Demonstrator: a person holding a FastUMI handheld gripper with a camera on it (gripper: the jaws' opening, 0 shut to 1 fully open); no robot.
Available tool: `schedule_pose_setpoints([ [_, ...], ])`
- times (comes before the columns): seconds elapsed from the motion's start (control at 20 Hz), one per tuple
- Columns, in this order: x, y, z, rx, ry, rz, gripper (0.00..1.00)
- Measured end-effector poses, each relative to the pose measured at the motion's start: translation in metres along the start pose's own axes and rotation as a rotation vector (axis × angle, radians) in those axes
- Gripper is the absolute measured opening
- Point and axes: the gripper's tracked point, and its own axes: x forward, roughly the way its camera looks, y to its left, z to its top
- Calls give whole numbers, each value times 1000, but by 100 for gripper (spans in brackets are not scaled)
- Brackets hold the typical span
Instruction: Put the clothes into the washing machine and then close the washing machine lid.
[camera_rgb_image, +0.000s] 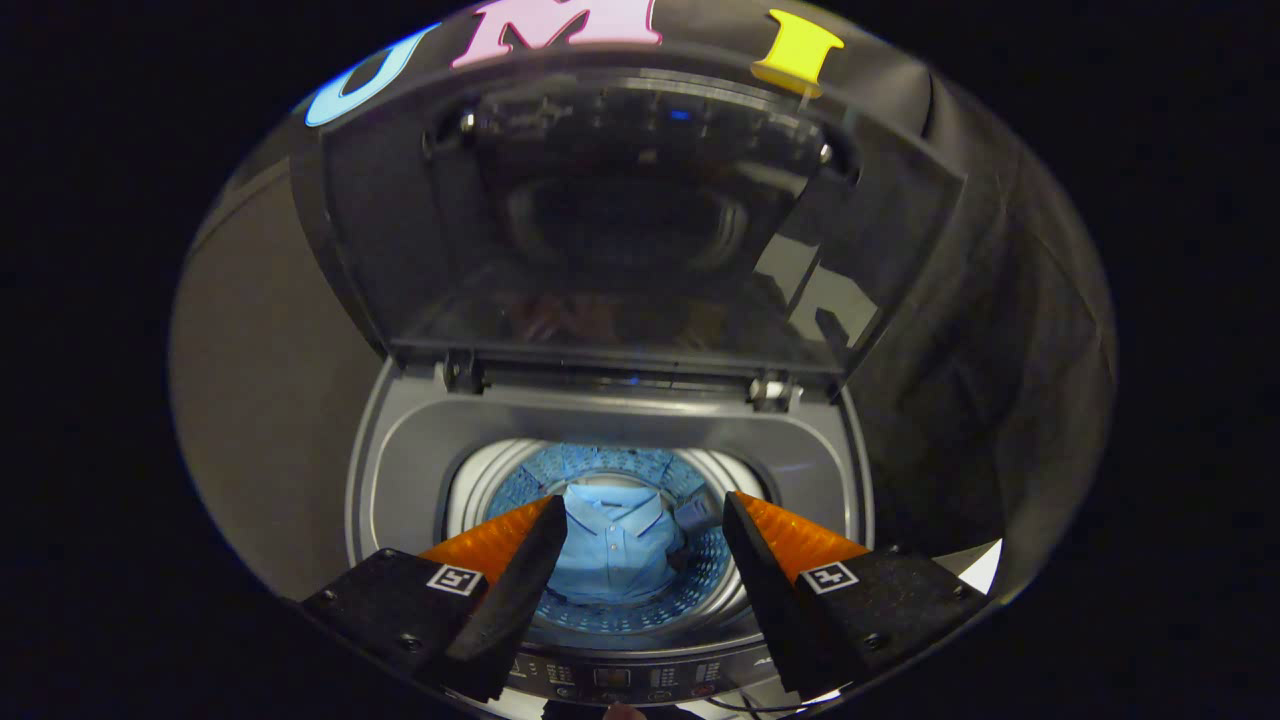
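So the tool (642, 520) is hanging right over the top of the washing machine (400, 470), fingers spread wide with nothing between them but air. Looking down through the gap you can see straight into the drum (600, 610), and there's a light blue collared shirt (612, 545) lying at the bottom of it, collar pointing toward the hinge side. It looks fairly flat, buttons up the front, and there's a darker bit of something just to the right of it near the drum wall that I honestly can't make out. The shirt sits well below the fingertips, not touching them. The lid (640, 220) is standing up, wide open, hinged at the back edge of the machine, and its dark glossy panel is picking up reflections of the opening below. Two hinges (462, 372) show at the base of the lid, one each side. The control panel (620, 678) with its buttons runs along the near edge of the machine, right under the fingers.
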Motion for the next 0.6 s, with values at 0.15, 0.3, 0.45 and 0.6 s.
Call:
schedule_pose_setpoints([
  [0.15,-21,-4,34,13,-59,-8,99],
  [0.3,-42,-7,68,35,-113,-11,99],
  [0.45,-61,-11,106,56,-176,-16,99],
  [0.6,-80,-18,147,53,-238,-26,99],
])
